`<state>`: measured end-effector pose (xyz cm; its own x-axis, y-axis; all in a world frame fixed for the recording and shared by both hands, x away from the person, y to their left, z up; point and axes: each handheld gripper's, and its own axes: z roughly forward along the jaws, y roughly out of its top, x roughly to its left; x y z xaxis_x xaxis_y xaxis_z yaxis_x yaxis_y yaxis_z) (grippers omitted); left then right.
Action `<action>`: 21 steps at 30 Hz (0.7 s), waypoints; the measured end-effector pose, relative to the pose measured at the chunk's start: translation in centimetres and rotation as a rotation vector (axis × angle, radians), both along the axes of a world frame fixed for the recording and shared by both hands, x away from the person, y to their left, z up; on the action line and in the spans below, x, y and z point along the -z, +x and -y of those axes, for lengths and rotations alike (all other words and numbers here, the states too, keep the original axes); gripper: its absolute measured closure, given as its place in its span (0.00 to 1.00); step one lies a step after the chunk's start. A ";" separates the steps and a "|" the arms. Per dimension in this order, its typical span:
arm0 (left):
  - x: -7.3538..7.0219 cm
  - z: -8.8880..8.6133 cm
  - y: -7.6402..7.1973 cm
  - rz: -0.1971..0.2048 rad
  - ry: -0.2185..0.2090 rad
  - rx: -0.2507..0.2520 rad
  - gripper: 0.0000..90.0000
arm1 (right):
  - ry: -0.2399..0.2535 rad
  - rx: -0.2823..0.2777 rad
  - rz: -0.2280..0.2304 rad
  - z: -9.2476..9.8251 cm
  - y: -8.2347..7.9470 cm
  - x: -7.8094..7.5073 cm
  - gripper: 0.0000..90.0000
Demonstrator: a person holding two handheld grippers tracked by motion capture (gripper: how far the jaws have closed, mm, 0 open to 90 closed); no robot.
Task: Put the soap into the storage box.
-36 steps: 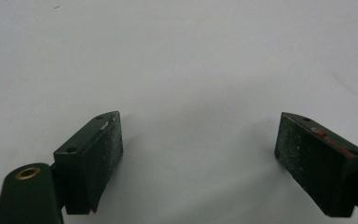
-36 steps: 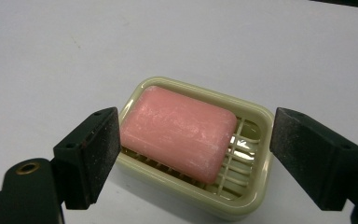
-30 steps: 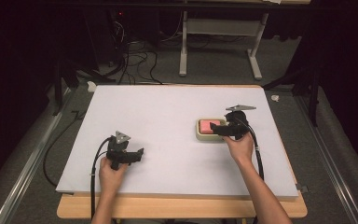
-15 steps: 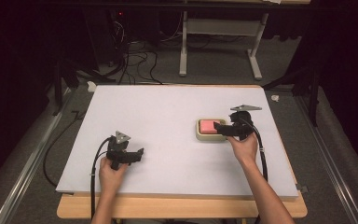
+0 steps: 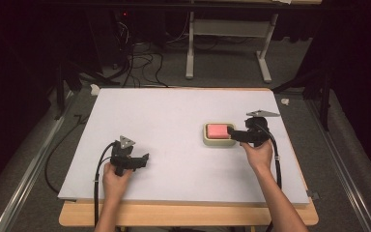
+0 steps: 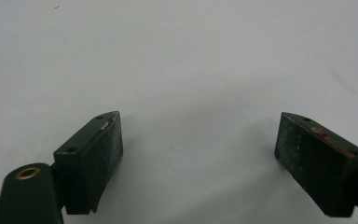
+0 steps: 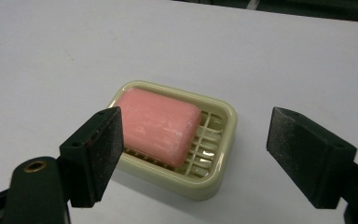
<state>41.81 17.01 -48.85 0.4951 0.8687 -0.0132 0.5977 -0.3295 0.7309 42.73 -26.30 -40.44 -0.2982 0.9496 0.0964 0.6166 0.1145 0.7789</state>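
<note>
Right gripper view: our right gripper (image 7: 193,156) spreads its jaws wide over the pink soap (image 7: 157,126) in its cream dish (image 7: 216,179). Our left gripper (image 6: 198,161) hangs released above the bare white table (image 6: 177,56)

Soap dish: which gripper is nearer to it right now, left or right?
Right. The right gripper sits at the soap dish, its open fingers flanking it and the pink soap. The left gripper rests far off over bare table, also open.

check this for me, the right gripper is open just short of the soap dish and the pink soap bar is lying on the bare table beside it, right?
Not quite: the right gripper view shows the pink soap bar lying inside the soap dish, on its slatted floor. The right gripper is open just short of it.
</note>
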 end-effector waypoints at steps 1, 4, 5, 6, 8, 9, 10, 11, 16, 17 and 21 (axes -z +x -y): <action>0.0 0.0 0.0 0.000 0.000 0.000 0.17 | 0.002 0.003 0.001 0.1 -0.1 0.0 0.22; 0.0 0.0 0.0 0.000 0.000 0.000 0.17 | 0.008 0.011 0.004 0.5 -0.3 -0.1 0.22; 0.0 0.0 0.0 0.000 0.000 0.000 0.17 | 0.011 0.012 0.005 0.6 -0.4 -0.2 0.22; 0.0 0.0 0.0 0.000 0.000 0.000 0.17 | 0.010 0.010 0.008 0.7 -0.4 -0.1 0.22; 0.0 0.0 0.0 0.000 0.000 0.000 0.17 | 0.013 0.013 0.006 1.0 -0.6 -0.1 0.22; 0.0 0.0 0.0 0.000 0.000 0.000 0.17 | 0.014 0.015 0.005 1.1 -0.6 -0.2 0.22; 0.0 0.0 0.0 0.000 0.000 0.000 0.17 | 0.014 0.016 0.006 1.2 -0.7 -0.2 0.22; 0.0 0.0 0.0 0.000 0.000 0.000 0.17 | 0.015 0.020 0.008 1.3 -0.8 -0.3 0.22; 0.0 0.0 0.0 0.000 0.000 0.000 0.17 | 0.019 0.027 0.013 1.8 -1.2 -0.4 0.22; 0.0 0.0 0.0 0.002 0.000 -0.001 0.17 | 0.022 0.031 0.013 1.9 -1.2 -0.3 0.22; 0.0 0.0 0.0 0.000 0.000 0.000 0.17 | 0.021 0.039 0.010 2.4 -1.4 -0.1 0.22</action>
<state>41.81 17.01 -48.85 0.4951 0.8687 -0.0130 0.5976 -0.3297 0.7309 41.35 -28.74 -40.31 -0.2619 0.9584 0.1134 0.6125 0.0743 0.7870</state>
